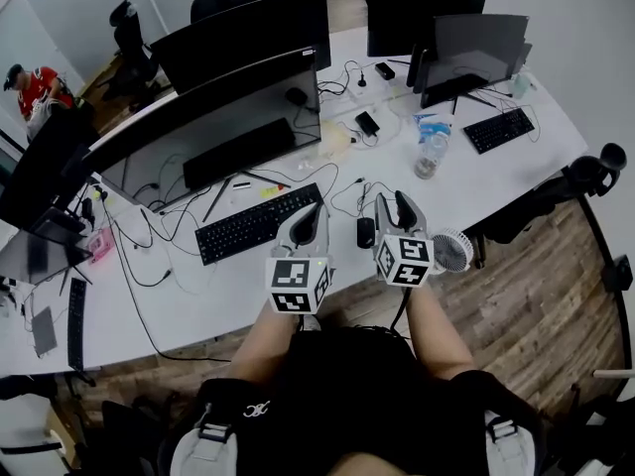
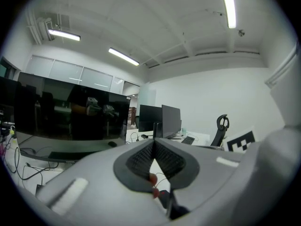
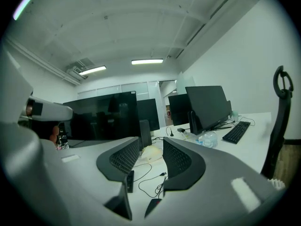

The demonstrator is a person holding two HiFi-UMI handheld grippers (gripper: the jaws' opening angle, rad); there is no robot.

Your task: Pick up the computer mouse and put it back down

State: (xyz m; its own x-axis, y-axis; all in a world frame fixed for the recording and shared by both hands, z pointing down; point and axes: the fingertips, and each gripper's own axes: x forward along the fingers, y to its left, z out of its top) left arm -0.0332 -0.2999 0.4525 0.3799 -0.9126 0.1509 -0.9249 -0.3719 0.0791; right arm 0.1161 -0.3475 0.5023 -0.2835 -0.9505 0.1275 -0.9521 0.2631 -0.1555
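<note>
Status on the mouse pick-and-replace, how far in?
Done: apparently nothing. The mouse lies on the desk with no gripper on it. In hand: the right gripper hovers just beside it, jaws apart and empty. The left gripper is shut and empty. Left: grasp, lift, set back down.
</note>
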